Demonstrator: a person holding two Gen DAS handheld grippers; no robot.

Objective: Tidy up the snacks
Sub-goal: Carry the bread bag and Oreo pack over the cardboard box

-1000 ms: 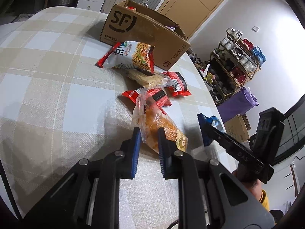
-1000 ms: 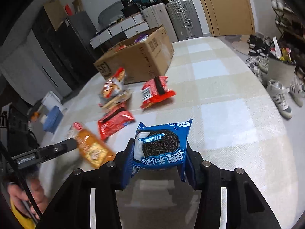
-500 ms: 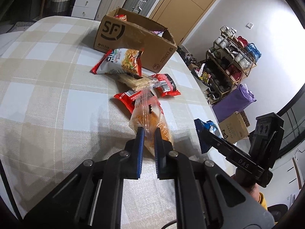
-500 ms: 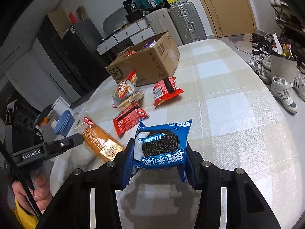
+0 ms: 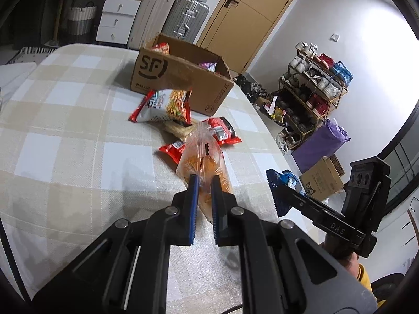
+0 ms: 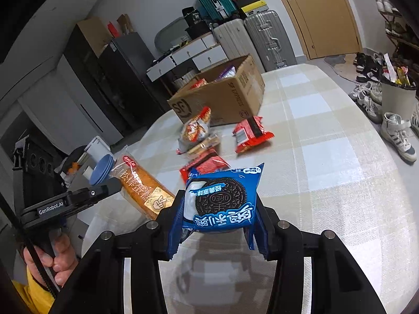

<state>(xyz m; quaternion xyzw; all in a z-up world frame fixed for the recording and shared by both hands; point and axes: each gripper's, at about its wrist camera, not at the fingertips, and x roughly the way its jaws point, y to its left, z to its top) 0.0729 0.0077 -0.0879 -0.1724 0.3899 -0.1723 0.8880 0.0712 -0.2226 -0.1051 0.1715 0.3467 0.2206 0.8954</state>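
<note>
Both claws are loaded: left claw (image 5: 203,183) is pinched on the orange bread bag (image 5: 203,162), lifted off the counter (image 5: 65,141), long axis pointing at the SF box (image 5: 180,78) straight ahead. Right claw (image 6: 217,212) clamps the blue Oreo pack (image 6: 222,198), box further up-left

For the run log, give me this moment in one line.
left gripper: shut on bread bag | right gripper: shut on Oreo pack | box: open

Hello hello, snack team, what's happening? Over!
Left gripper shut on bread bag. Right gripper shut on Oreo pack. Box open ahead; loose snack packs lying between.
</note>
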